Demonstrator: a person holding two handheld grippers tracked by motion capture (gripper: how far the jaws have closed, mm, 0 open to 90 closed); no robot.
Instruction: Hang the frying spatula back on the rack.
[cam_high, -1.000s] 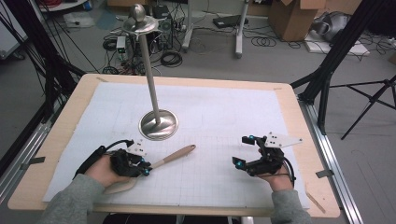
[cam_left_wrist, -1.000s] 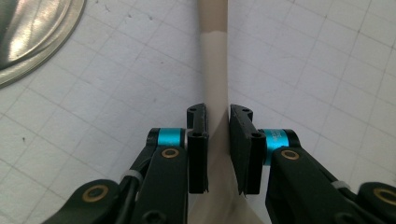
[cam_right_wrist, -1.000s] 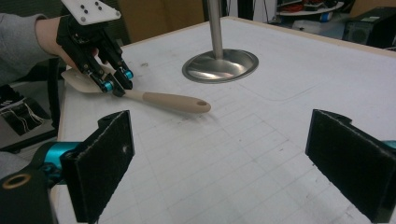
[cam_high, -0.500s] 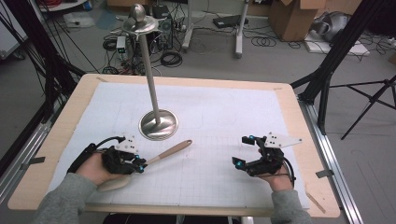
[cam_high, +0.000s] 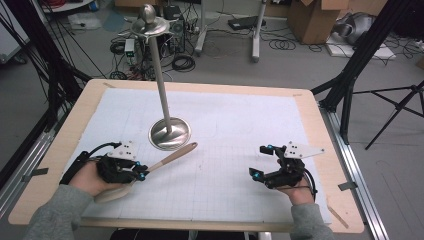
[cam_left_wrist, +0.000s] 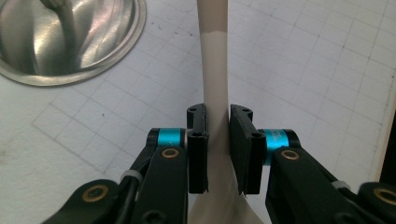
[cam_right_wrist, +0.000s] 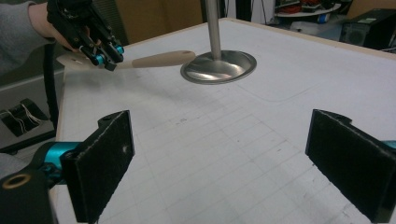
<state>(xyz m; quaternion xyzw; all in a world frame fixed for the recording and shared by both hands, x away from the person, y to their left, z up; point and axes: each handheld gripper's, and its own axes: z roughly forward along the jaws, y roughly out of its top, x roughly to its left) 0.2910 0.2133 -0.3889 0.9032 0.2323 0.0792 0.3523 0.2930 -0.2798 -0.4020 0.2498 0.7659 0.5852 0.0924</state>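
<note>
Right now your left gripper (cam_high: 141, 172) has its fingers clamped on the wooden spatula (cam_high: 172, 156) near its neck. Keep that squeeze steady and the handle level, clear of the stand's base (cam_high: 169, 134). Your right gripper (cam_high: 261, 161) rests on the table (cam_high: 225, 90), fingers spread wide with nothing between them.

Grey knit sleeves (cam_high: 52, 212) cover both forearms at the lower edge of the frame. Each hand carries a black tool, the left tool (cam_high: 141, 173) and the right tool (cam_high: 260, 161), with turquoise collars, brass-coloured screws, flat black pads (cam_right_wrist: 105, 161), a pale grey three-cornered plate (cam_high: 304, 150) on top and a trailing black cable (cam_high: 80, 160).
</note>
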